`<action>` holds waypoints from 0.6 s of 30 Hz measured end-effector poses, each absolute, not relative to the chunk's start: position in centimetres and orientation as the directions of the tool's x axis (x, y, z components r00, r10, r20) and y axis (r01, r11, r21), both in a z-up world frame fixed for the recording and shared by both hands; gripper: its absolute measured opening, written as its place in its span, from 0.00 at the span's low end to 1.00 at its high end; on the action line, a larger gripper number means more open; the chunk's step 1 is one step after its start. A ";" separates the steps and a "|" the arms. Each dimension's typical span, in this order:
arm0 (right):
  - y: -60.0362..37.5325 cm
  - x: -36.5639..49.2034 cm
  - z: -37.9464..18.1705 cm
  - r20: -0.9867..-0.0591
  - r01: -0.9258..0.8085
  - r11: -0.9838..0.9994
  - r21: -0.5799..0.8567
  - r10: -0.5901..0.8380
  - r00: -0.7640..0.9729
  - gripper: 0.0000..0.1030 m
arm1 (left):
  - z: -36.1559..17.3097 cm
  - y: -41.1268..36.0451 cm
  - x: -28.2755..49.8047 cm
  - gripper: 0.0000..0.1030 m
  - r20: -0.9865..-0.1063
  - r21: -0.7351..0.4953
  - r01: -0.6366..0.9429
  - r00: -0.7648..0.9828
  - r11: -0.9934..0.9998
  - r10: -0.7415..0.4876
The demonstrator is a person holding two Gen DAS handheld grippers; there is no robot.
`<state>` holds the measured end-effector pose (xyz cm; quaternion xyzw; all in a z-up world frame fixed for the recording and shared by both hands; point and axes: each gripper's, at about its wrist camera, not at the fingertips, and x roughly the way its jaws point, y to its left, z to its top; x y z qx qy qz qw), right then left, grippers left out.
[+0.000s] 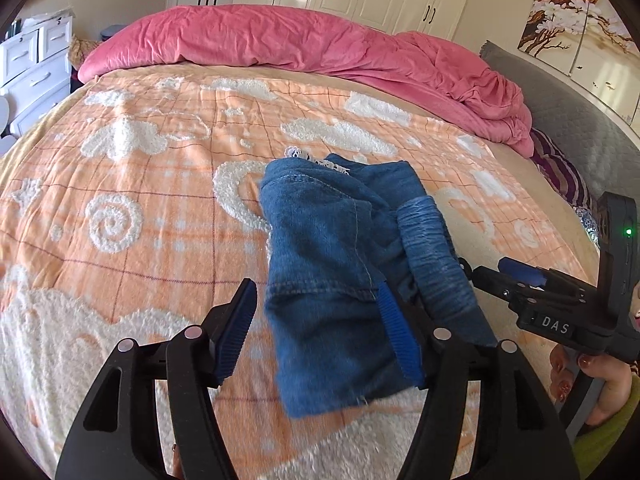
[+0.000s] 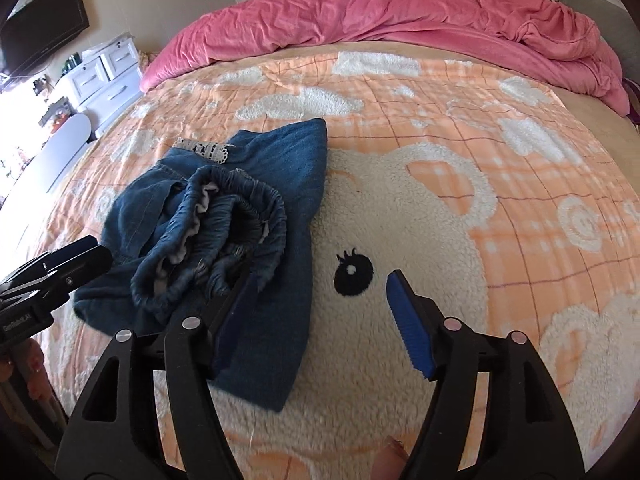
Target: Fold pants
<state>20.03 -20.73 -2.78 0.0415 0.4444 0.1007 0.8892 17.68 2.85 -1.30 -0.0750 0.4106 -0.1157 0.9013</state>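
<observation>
The folded blue denim pants (image 1: 340,272) lie in a bundle on the peach-and-white fleece blanket (image 1: 140,200) of the bed, long axis running away from both hands. The left gripper (image 1: 320,336) straddles the near end, jaws wide, unclamped; the right gripper (image 2: 320,312) stands just beside, jaws wide, empty.

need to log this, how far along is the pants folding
Done: the denim pants lie on the bedspread as a compact folded bundle, elastic waistband bunched on top. In hand: nothing; the left gripper and right gripper both stand open, pads off the cloth. Left: perhaps only tidying the rumpled waistband, since the bundle looks uneven.
</observation>
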 end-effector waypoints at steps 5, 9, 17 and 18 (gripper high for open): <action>-20.7 17.1 -1.2 -0.750 -0.155 0.975 0.157 0.220 0.624 0.72 | -0.4 2.9 15.4 0.65 -0.712 -0.221 0.149 0.650 0.964 -0.264; -20.3 14.6 0.1 -0.719 -0.168 0.977 0.129 0.209 0.663 0.83 | -0.1 2.9 13.6 0.69 -0.708 -0.213 0.152 0.657 0.965 -0.260; -20.1 10.4 1.4 -0.678 -0.163 0.983 0.085 0.178 0.714 0.91 | 0.1 2.4 9.4 0.86 -0.702 -0.208 0.169 0.660 0.963 -0.267; -20.2 10.2 1.5 -0.676 -0.161 0.983 0.085 0.176 0.715 0.91 | 0.1 2.4 9.1 0.87 -0.700 -0.209 0.171 0.661 0.963 -0.270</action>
